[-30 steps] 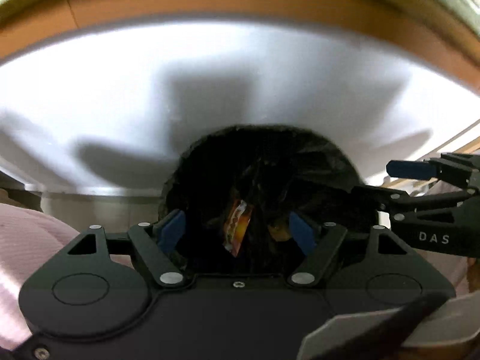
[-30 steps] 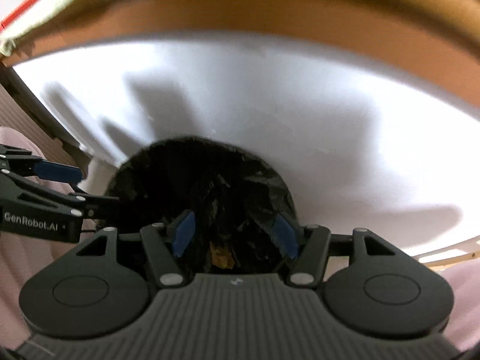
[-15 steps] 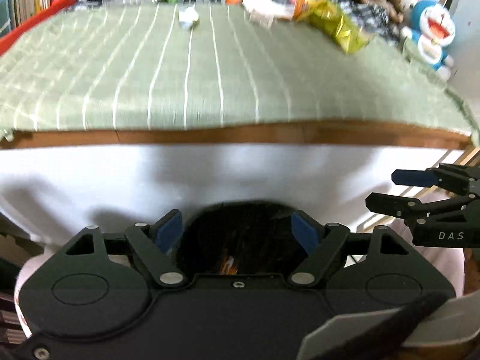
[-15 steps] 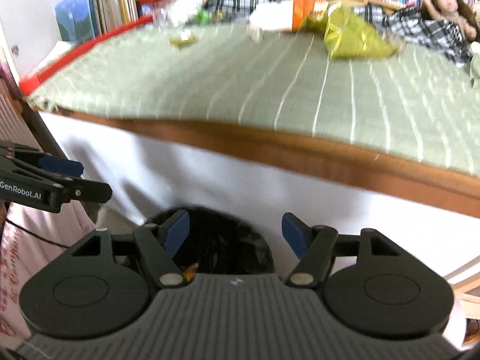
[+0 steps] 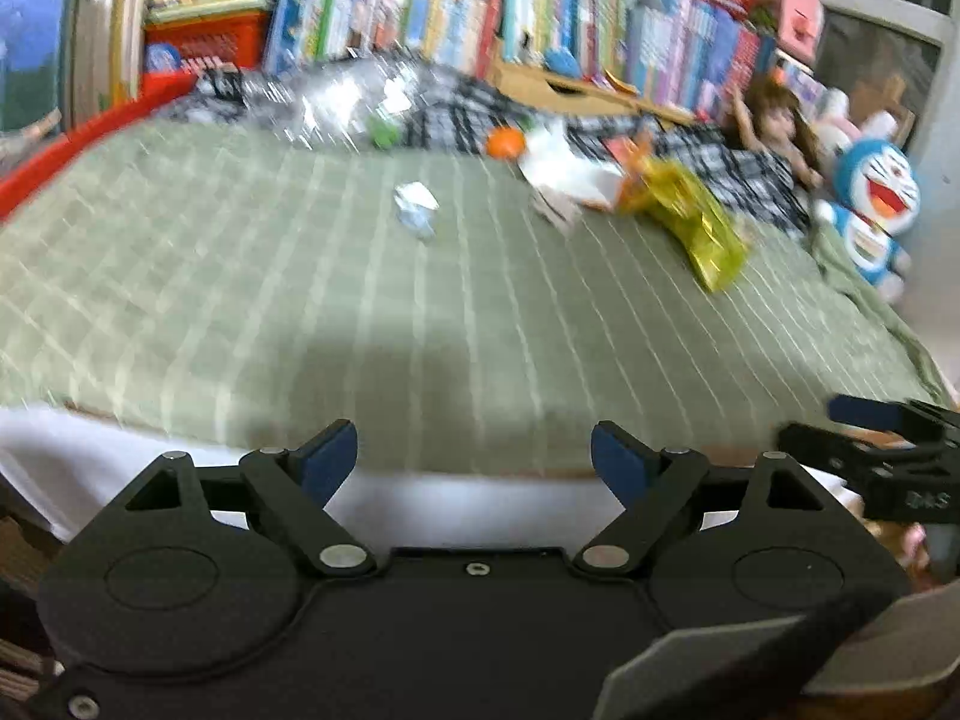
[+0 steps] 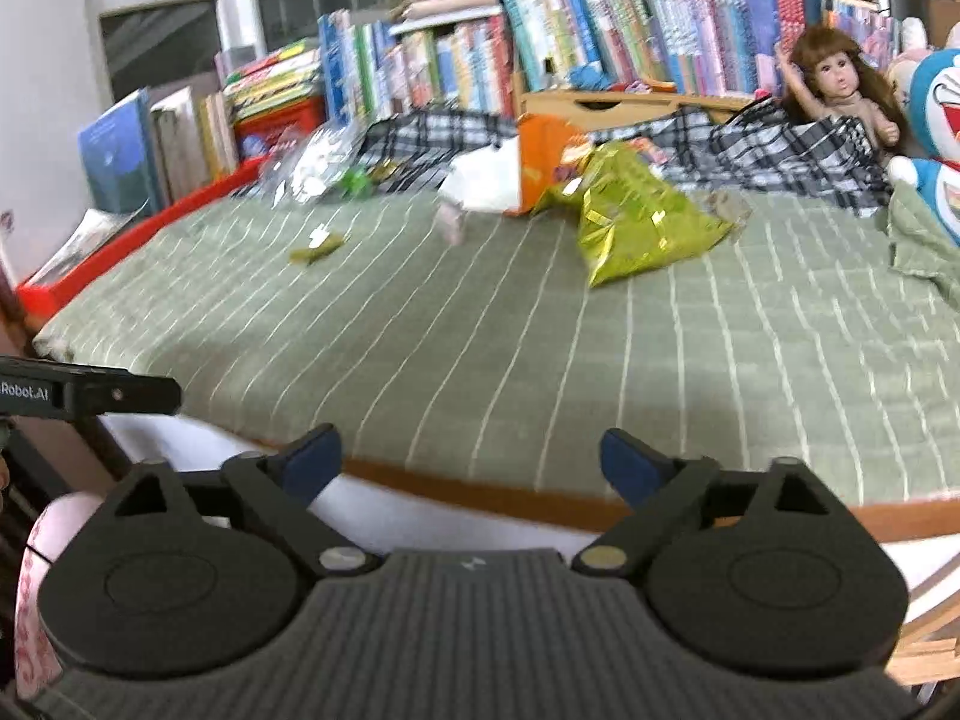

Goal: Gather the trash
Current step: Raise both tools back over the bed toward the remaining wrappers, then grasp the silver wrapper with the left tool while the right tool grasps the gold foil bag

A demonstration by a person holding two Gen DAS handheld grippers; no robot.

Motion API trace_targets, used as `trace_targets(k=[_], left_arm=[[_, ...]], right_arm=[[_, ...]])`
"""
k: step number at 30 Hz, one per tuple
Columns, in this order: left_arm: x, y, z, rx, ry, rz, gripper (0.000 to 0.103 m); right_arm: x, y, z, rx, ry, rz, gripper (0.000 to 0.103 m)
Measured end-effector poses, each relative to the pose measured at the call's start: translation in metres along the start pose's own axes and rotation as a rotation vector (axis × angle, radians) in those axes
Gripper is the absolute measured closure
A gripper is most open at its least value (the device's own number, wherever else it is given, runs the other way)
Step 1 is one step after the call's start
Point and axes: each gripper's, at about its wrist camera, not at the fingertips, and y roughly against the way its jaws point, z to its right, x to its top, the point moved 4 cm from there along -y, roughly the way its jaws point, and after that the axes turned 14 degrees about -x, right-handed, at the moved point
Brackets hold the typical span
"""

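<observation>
Litter lies at the far side of a green striped bed cover [image 5: 420,300]. In the left wrist view I see a crumpled white wrapper [image 5: 415,204], a yellow-green foil bag [image 5: 699,222], a white and orange packet [image 5: 570,177] and clear plastic [image 5: 336,99]. The right wrist view shows the foil bag [image 6: 642,222], the white and orange packet [image 6: 510,177], a small green scrap [image 6: 315,249] and clear plastic [image 6: 306,171]. My left gripper [image 5: 474,456] and right gripper [image 6: 471,459] hang at the bed's near edge, jaws opening, nothing between them. The trash bag is out of sight.
Books [image 6: 540,48] line the back wall behind a plaid blanket [image 6: 780,147]. A doll [image 6: 840,90] and a blue plush toy [image 5: 876,204] sit at the back right. A red rail [image 5: 72,147] bounds the bed's left side. The bed's wooden edge [image 6: 510,495] runs just ahead.
Both grippers rose from over the black trash bag and tilted up, so the bed top and shelves now fill both views. Their jaws have spread wider.
</observation>
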Motion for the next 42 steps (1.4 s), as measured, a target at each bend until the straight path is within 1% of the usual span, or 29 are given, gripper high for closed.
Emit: trace_targets(k=[4,9,14,19,23,25,29,32,36,38,42], left_arm=[[0.030,-0.010,-0.016,0.069,-0.029,0.054,0.014],[0.061,-0.031,-0.031,0.096,-0.029,0.094,0.011],[0.077,-0.061,-0.041,0.099,-0.021,0.087,0.011],[0.092,-0.092,-0.049,0.104,-0.024,0.072,0.011],[0.104,-0.114,-0.054,0.120,-0.047,0.067,0.011],[0.110,-0.125,-0.057,0.130,-0.052,0.062,0.011],[0.119,-0.145,-0.059,0.110,-0.056,0.054,0.011],[0.120,-0.160,-0.059,0.101,-0.067,0.037,0.011],[0.118,-0.177,-0.064,0.116,-0.056,0.014,0.020],[0.117,-0.183,-0.067,0.111,-0.047,0.010,0.020],[0.119,-0.191,-0.066,0.119,-0.079,0.020,0.020]], right_arm=[[0.014,-0.011,0.005,-0.064,0.036,0.028,0.000],[0.036,-0.034,0.015,-0.076,0.023,0.034,0.000],[0.053,-0.061,0.023,-0.096,0.023,0.031,0.000],[0.069,-0.093,0.035,-0.159,0.014,0.026,0.000],[0.078,-0.119,0.045,-0.219,0.014,0.011,0.000],[0.082,-0.131,0.049,-0.233,0.013,0.001,0.000],[0.084,-0.152,0.053,-0.243,-0.007,-0.033,0.000],[0.087,-0.163,0.056,-0.229,-0.027,-0.049,0.000],[0.094,-0.175,0.053,-0.236,-0.004,-0.046,0.000],[0.097,-0.181,0.051,-0.245,0.014,-0.044,0.000],[0.104,-0.188,0.048,-0.219,0.018,-0.038,0.000]])
